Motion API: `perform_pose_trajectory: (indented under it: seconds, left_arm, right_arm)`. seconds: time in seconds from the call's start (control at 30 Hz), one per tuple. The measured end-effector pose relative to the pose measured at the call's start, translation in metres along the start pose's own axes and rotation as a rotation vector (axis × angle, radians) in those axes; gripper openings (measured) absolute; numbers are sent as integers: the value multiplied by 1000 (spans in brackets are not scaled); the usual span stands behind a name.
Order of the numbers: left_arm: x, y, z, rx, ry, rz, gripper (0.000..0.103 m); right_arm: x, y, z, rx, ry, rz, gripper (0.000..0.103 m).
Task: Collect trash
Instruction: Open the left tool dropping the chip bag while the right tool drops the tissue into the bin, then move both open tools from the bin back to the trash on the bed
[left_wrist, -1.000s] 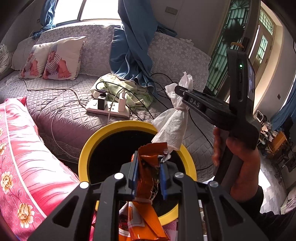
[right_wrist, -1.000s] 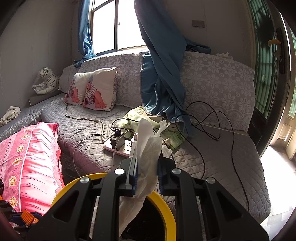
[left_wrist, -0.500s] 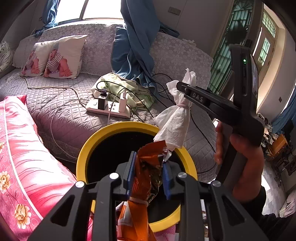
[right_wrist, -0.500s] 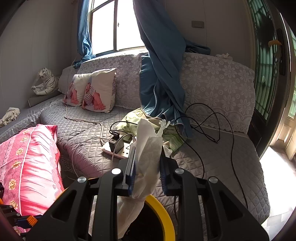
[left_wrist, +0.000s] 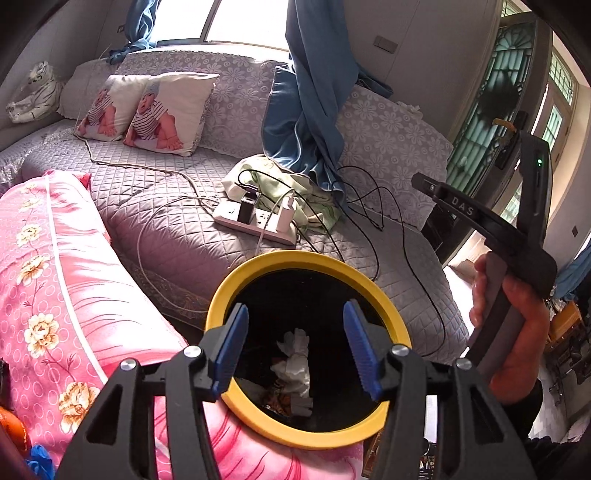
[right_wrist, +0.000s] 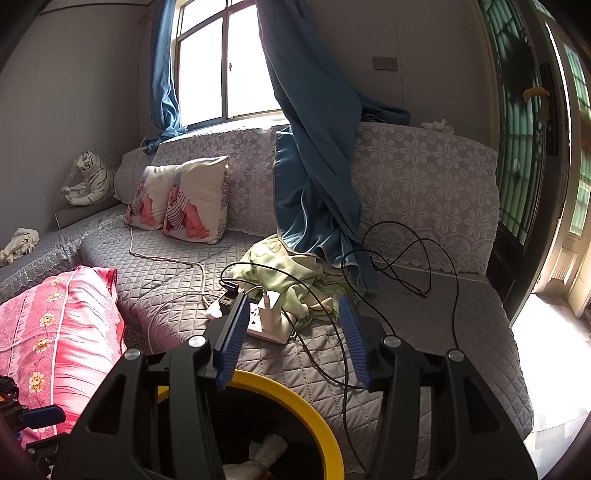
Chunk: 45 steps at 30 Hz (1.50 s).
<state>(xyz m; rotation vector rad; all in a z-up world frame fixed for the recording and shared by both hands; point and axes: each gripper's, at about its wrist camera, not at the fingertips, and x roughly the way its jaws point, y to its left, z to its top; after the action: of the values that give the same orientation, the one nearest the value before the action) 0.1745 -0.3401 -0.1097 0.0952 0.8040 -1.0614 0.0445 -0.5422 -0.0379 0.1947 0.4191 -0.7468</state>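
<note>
A black bin with a yellow rim (left_wrist: 392, 311) stands in front of the sofa. White crumpled tissue (left_wrist: 295, 360) and an orange wrapper (left_wrist: 275, 396) lie inside it. My left gripper (left_wrist: 295, 345) is open and empty just above the bin mouth. My right gripper (right_wrist: 291, 334) is open and empty above the bin's far edge; its black body (left_wrist: 480, 225) shows at the right of the left wrist view. The yellow rim (right_wrist: 314, 417) and tissue (right_wrist: 266, 448) also show low in the right wrist view.
A grey quilted sofa (left_wrist: 166, 229) carries a white power strip with chargers (left_wrist: 255, 219), black cables (left_wrist: 369, 206), a green cloth (left_wrist: 295, 188), baby-print cushions (left_wrist: 162, 110) and a blue curtain (left_wrist: 310, 110). A pink floral pillow (left_wrist: 55, 295) lies left of the bin.
Both grippers opened. The orange wrapper dropped from the left gripper and the tissue from the right gripper into the bin. The right gripper has drawn back to the right.
</note>
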Motion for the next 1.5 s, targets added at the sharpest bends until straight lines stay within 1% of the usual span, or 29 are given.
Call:
perform_pose_trajectory:
  seconds: [0.07,0.13,0.17,0.2,0.23,0.27,0.33,0.4,0.53,0.57,0.6,0.73,0.8,0.87,0.97,1.03,1.13,1.23,1.37,1.5]
  left_arm:
    - [-11,8,0,-9,-11,35,52]
    - [-23,19,-1,-23,-24,75,57]
    - [-31,25,-1,-32,-33,98,61]
    - [-38,32,-1,-43,-45,121,66]
    - [-45,38,-1,-55,-55,139,68]
    - [-53,45,-2,-65,-65,155,70]
    - [-68,58,-3,-79,-81,194,71]
    - [-85,73,-6,-97,-101,243,74]
    - [-123,102,-17,-124,-133,320,76]
    - [-132,110,-20,-130,-138,342,77]
    - [-142,119,-25,-138,-142,362,80]
    - [-182,149,-44,-180,-156,443,81]
    - [-202,163,-55,-204,-165,509,83]
    - [-219,177,-66,-239,-164,567,84]
    - [-242,197,-83,-298,-168,617,84]
    - [-255,208,-93,-326,-173,643,84]
    - [-266,221,-106,-360,-160,659,84]
    - [-273,229,-116,-366,-149,700,84]
    - [-283,241,-128,-400,-149,712,84]
    - [-288,254,-139,-429,-133,730,84]
  right_arm:
    - [-7,6,2,-7,-8,38,48]
    - [-14,16,2,-18,-10,82,49]
    - [-17,21,2,-21,-11,107,50]
    - [-19,27,2,-22,-12,135,55]
    - [-22,33,2,-23,-13,164,59]
    - [-24,41,1,-29,-12,192,59]
    - [-28,58,-1,-49,-6,238,59]
    - [-31,78,-4,-73,7,287,59]
    - [-38,121,-12,-125,41,398,59]
    - [-40,132,-14,-138,49,427,60]
    - [-43,143,-17,-151,57,456,60]
    - [-58,188,-28,-204,85,572,61]
    - [-64,211,-34,-226,107,636,64]
    - [-71,231,-43,-251,133,700,65]
    - [-78,263,-56,-299,176,777,65]
    - [-82,282,-66,-329,206,810,65]
    - [-86,307,-84,-380,241,839,65]
    - [-86,327,-99,-419,283,868,65]
    - [-86,346,-115,-467,316,884,65]
    - [-84,356,-121,-493,336,897,65]
